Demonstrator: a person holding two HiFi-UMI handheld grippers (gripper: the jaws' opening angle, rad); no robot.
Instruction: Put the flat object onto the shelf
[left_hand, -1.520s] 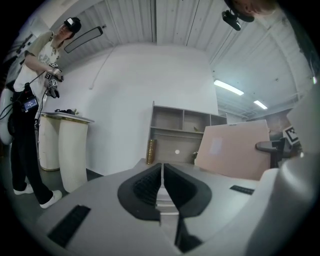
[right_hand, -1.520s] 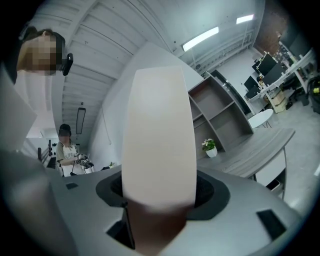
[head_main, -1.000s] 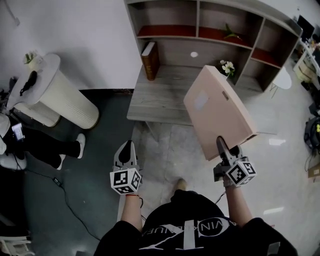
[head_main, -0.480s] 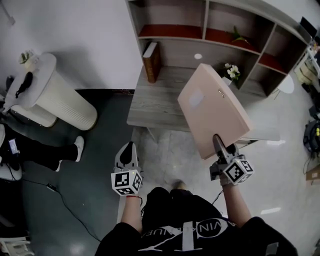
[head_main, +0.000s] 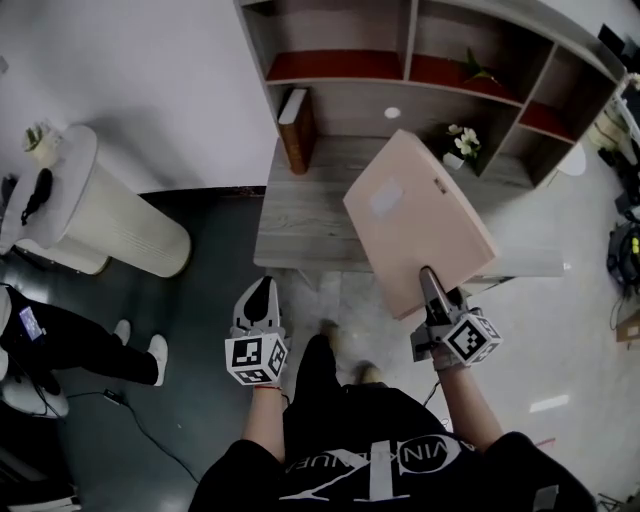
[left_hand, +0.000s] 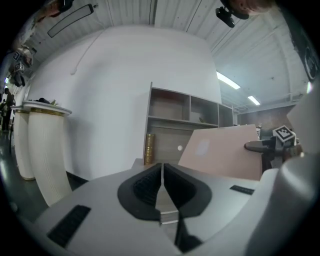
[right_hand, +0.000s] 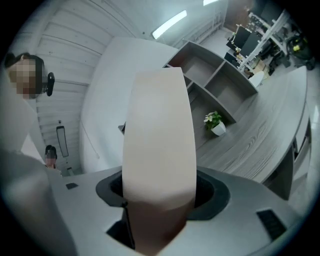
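Currently one flat board (head_main: 415, 220), right tongs (head_main: 428, 287) clamping; one book (head_main: 293, 130).

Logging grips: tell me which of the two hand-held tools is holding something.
The right tool, clamped on the near edge of the flat beige rectangular board. The left tool has its jaws together with nothing between them.

- flat object (head_main: 420, 225): pale pink panel w/ small label, tilted, up in the air over the shelf's low ledge
- shelf (head_main: 318, 208): grey wood, red-floored cubbies up top
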